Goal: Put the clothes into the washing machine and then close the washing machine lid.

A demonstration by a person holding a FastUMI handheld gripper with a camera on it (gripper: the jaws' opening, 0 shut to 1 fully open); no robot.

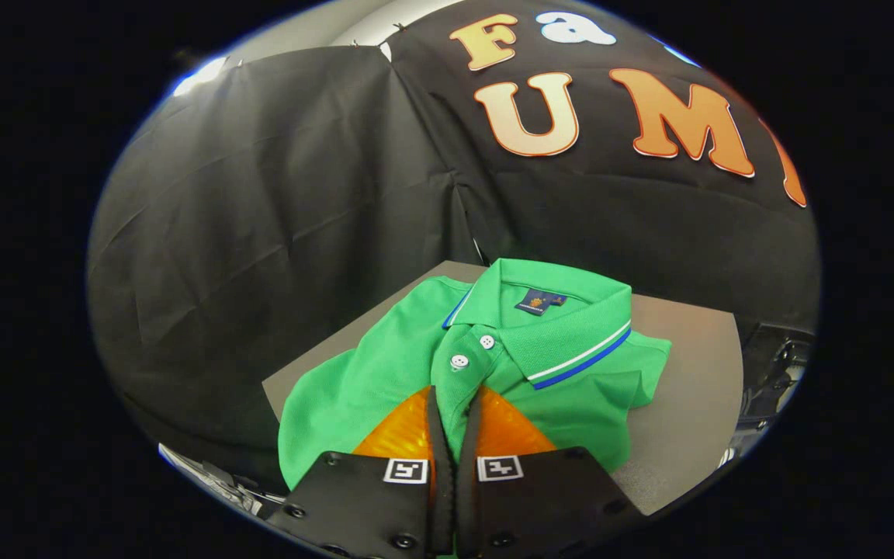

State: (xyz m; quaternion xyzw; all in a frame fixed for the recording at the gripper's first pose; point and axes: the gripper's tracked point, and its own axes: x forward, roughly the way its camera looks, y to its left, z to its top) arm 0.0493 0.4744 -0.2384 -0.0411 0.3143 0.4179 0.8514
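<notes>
Your hand-held gripper (455,404) pinches the folded green knit polo shirt (493,365) just below its buttons; only a thin fold may be caught, so it could slip free onto the grey tabletop (687,388).

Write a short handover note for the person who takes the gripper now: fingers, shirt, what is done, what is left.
Gripper: fingers nearly together over the front of the green polo shirt, a thin strip of cloth between them; whether both press on it I cannot tell.
Shirt: folded on the grey table, collar away from the fingers, buttons just ahead of them.
Done: shirt reached, not lifted.
Left: secure the grip, carry the shirt into the washing machine, close its lid.
</notes>
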